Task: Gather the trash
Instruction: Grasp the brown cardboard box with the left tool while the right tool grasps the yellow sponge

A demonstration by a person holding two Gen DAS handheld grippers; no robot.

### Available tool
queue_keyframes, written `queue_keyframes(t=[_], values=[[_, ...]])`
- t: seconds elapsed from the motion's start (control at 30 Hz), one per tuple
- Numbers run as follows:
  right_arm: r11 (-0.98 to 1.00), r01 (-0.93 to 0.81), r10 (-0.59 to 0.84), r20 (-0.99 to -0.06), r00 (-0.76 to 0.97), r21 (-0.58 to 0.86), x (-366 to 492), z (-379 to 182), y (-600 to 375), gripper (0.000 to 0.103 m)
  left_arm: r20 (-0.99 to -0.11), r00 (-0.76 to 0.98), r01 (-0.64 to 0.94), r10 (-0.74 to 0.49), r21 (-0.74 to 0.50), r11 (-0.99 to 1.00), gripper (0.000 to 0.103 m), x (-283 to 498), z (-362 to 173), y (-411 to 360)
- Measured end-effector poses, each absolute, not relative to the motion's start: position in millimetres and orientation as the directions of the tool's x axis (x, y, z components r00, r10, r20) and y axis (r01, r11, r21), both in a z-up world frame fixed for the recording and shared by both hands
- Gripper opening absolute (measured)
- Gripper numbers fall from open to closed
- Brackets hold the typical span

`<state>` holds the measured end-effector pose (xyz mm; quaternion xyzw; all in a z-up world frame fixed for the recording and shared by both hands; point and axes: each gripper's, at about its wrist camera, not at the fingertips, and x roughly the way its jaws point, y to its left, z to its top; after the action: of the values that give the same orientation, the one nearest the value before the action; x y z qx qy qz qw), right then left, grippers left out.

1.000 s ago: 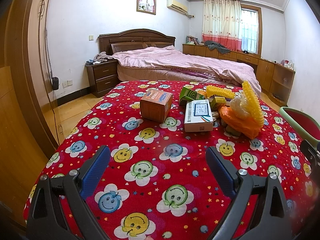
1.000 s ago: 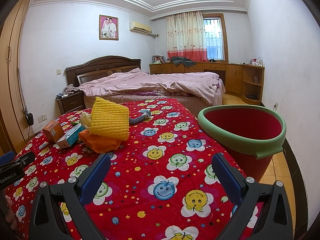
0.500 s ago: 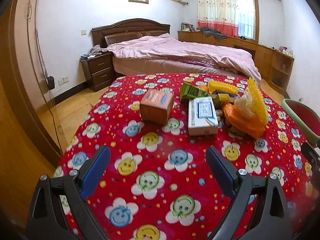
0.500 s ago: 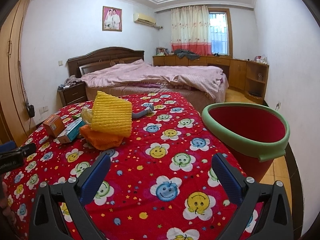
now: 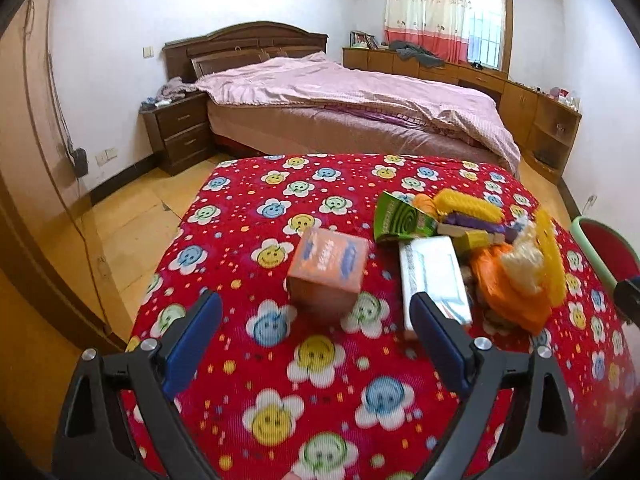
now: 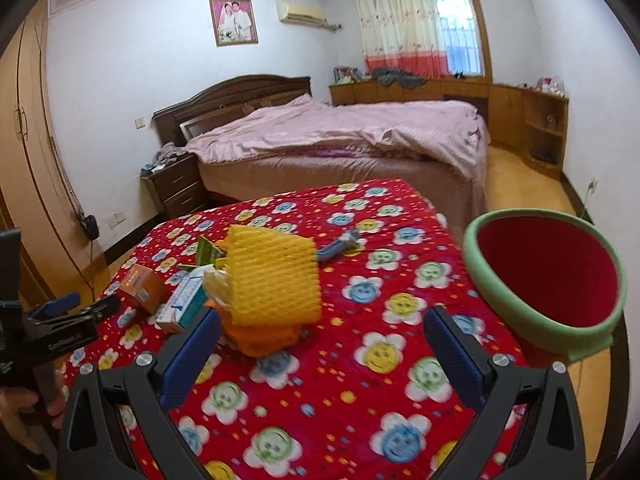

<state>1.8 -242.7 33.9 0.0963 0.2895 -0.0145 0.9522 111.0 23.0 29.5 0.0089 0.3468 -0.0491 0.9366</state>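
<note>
Trash lies in a pile on the red smiley-flower tablecloth [image 5: 280, 360]. An orange box [image 5: 326, 270] sits just ahead of my open left gripper [image 5: 316, 332], between the lines of its fingers. To its right lie a white box [image 5: 434, 276], a green packet [image 5: 402, 220], yellow foam netting [image 5: 550, 260] and an orange bag [image 5: 504, 296]. In the right wrist view the yellow foam netting [image 6: 274, 280] stands just ahead of my open right gripper [image 6: 320, 340], over the orange bag [image 6: 264, 338]. The red bin with a green rim [image 6: 544, 280] is at the table's right edge.
A blue-grey piece [image 6: 338, 246] lies behind the netting. A bed [image 5: 352, 108] with a pink cover stands beyond the table, a nightstand [image 5: 176, 132] to its left, cabinets [image 6: 520, 120] along the far wall. A hand [image 6: 24, 404] holds the left gripper at the left.
Both grippers have moved forward and tilted down toward the pile. The orange box now sits close before the left fingers and the netting close before the right ones. Both stay open.
</note>
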Motion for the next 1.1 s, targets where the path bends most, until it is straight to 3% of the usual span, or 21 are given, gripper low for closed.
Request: queue_keyframes(t=[0.43, 0.5, 0.53, 0.6, 0.63, 0.7, 0.9, 1.1], values=[[0.972, 0.087, 0.080, -0.658, 0.748, 0.217, 82, 17, -221, 0.103, -0.704, 0.681, 0.122, -0.204, -0.167, 0.979, 0.080, 166, 6, 40], [0.971, 0.094, 0.080, -0.672, 0.736, 0.219, 90, 15, -223, 0.102, -0.707, 0.662, 0.137, -0.250, -0.214, 0.967, 0.074, 171, 3, 42], [0.971, 0.096, 0.082, -0.677, 0.731, 0.221, 94, 14, -224, 0.100, -0.706, 0.649, 0.147, -0.282, -0.247, 0.958, 0.071, 173, 1, 43], [0.967, 0.098, 0.095, -0.686, 0.721, 0.237, 98, 12, -226, 0.082, -0.699, 0.633, 0.175, -0.333, -0.289, 0.941, 0.061, 176, 0, 43], [0.963, 0.101, 0.107, -0.699, 0.707, 0.250, 101, 10, -227, 0.078, -0.698, 0.630, 0.182, -0.341, -0.294, 0.938, 0.059, 176, 0, 41], [0.954, 0.098, 0.140, -0.710, 0.690, 0.283, 103, 6, -230, 0.068, -0.696, 0.636, 0.189, -0.334, -0.279, 0.941, 0.058, 175, 0, 39], [0.957, 0.091, 0.144, -0.724, 0.674, 0.276, 99, -2, -233, 0.050, -0.688, 0.647, 0.204, -0.330, -0.261, 0.944, 0.057, 172, 0, 36], [0.952, 0.107, 0.139, -0.718, 0.682, 0.286, 89, -1, -242, 0.048, -0.676, 0.659, 0.201, -0.330, -0.264, 0.943, 0.056, 165, 8, 37]])
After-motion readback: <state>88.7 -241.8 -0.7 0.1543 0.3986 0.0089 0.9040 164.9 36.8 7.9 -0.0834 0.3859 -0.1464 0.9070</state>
